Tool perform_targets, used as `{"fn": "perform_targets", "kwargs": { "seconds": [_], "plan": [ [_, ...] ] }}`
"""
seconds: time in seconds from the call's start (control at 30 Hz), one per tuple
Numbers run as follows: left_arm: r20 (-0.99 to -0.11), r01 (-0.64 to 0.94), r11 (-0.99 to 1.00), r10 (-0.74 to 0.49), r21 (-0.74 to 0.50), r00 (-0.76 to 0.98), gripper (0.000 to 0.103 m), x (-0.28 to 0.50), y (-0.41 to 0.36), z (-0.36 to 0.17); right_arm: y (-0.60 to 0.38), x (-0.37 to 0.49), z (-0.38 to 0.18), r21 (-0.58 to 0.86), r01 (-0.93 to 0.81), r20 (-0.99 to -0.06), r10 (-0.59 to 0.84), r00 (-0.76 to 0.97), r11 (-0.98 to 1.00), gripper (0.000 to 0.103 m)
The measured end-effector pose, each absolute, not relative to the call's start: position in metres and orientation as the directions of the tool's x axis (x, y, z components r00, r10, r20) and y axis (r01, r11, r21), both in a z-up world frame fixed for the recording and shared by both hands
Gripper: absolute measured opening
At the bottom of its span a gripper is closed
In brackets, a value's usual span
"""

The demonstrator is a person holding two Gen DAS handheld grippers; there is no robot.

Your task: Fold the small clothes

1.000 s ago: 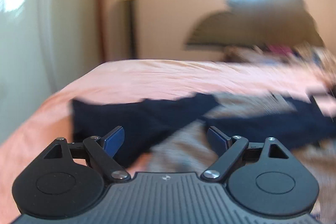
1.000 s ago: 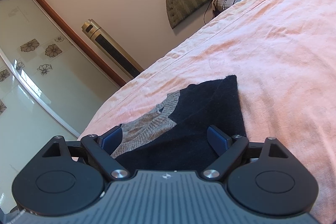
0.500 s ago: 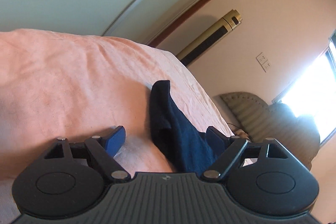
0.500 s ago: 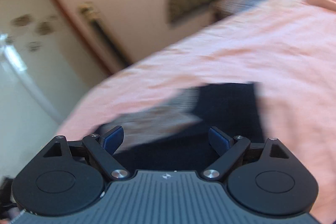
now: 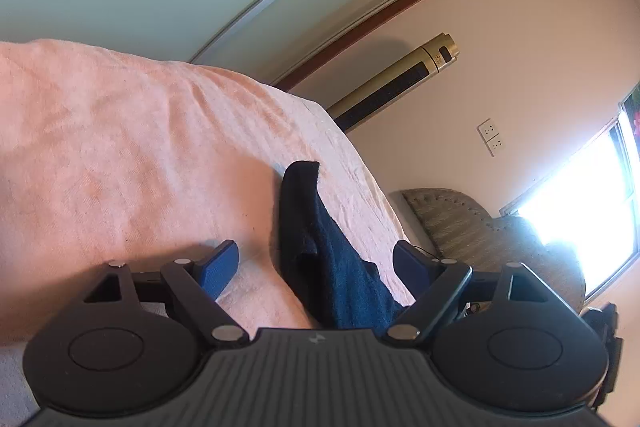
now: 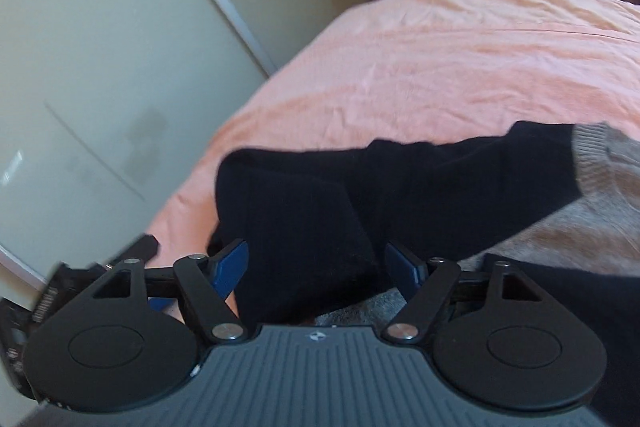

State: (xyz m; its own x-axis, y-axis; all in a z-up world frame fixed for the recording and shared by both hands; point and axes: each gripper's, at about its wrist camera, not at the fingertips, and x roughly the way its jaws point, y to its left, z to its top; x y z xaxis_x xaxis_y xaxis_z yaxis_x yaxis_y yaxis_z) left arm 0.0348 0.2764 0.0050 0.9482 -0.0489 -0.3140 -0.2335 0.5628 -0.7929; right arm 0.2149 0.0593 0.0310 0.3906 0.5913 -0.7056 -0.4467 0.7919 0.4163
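Step in hand: gripping the sleeve. I am closing the right gripper [image 6: 316, 267] around the navy sleeve [image 6: 304, 211] of the navy-and-grey sweater [image 6: 600, 187], near the bed's [image 6: 440, 59] left edge; pads not yet pressing. Left gripper [image 5: 316, 267] stands apart, straddling the sleeve. Next: clamp, then fold inward.

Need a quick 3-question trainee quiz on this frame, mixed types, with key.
1. True or false: the dark sleeve lies between the right gripper fingers.
2. What colour is the bedsheet? A green, B pink, C white.
3. Fill in: the garment's body is grey and its sleeves are ____.

Key: 1 true; 2 B; 3 dark navy.
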Motion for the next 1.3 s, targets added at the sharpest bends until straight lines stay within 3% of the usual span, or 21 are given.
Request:
{"fn": "perform_targets", "kwargs": {
  "seconds": [0.03,0.07,0.1,0.2,0.53,0.63,0.67,0.7,0.77,0.9,1.0,1.07,1.23,1.3],
  "plan": [
    [-0.314,-0.234,0.563,-0.048,-0.793,0.948,0.085,0.035,0.276,0.005,0.068,0.215,0.028,0.392,-0.458,-0.723,0.575,0.383,0.798,0.051],
    [-0.316,-0.235,0.565,-0.049,-0.791,0.948,0.085,0.035,0.276,0.005,0.073,0.213,0.026,0.373,-0.470,-0.732,0.565,0.381,0.800,0.030],
    [-0.316,-0.235,0.565,-0.048,-0.791,0.947,0.085,0.035,0.276,0.005,0.075,0.211,0.026,0.356,-0.480,-0.735,0.558,0.386,0.802,0.016],
    [-0.315,-0.235,0.558,-0.049,-0.796,0.948,0.085,0.034,0.277,0.006,0.074,0.207,0.029,0.332,-0.495,-0.711,0.558,0.428,0.803,0.010],
    [-0.316,-0.236,0.557,-0.049,-0.796,0.948,0.085,0.033,0.275,0.006,-0.007,0.216,0.083,0.498,-0.425,-0.570,0.655,0.496,0.756,0.009],
    [-0.317,-0.238,0.558,-0.048,-0.795,0.947,0.085,0.033,0.274,0.006,-0.036,0.222,0.074,0.524,-0.348,-0.623,0.628,0.467,0.778,0.014],
    [-0.318,-0.239,0.559,-0.047,-0.794,0.947,0.085,0.033,0.273,0.006,-0.042,0.222,0.067,0.473,-0.325,-0.663,0.574,0.480,0.819,0.023],
    [-0.319,-0.239,0.560,-0.047,-0.793,0.947,0.085,0.034,0.273,0.006,-0.047,0.221,0.065,0.429,-0.312,-0.680,0.531,0.506,0.847,0.042],
    [-0.320,-0.240,0.561,-0.047,-0.793,0.946,0.085,0.034,0.272,0.007,-0.054,0.209,0.064,0.362,-0.330,-0.657,0.489,0.573,0.872,0.058],
    [-0.322,-0.242,0.564,-0.045,-0.789,0.946,0.085,0.034,0.272,0.008,-0.025,0.159,0.075,0.073,-0.578,-0.566,0.511,0.647,0.813,0.058],
    [-0.325,-0.244,0.567,-0.044,-0.786,0.945,0.085,0.036,0.271,0.009,0.018,0.118,0.057,-0.242,-0.748,-0.602,0.509,0.616,0.618,0.055],
    [-0.325,-0.244,0.567,-0.044,-0.787,0.945,0.085,0.036,0.271,0.009,0.036,0.100,0.038,-0.367,-0.788,-0.629,0.492,0.602,0.494,0.051],
    [-0.326,-0.245,0.567,-0.044,-0.787,0.944,0.085,0.036,0.270,0.009,0.048,0.109,0.012,-0.401,-0.791,-0.673,0.437,0.597,0.463,0.048],
    [-0.325,-0.245,0.566,-0.044,-0.787,0.945,0.085,0.036,0.270,0.009,0.047,0.114,0.012,-0.383,-0.786,-0.669,0.442,0.598,0.485,0.040]
  ]
}}
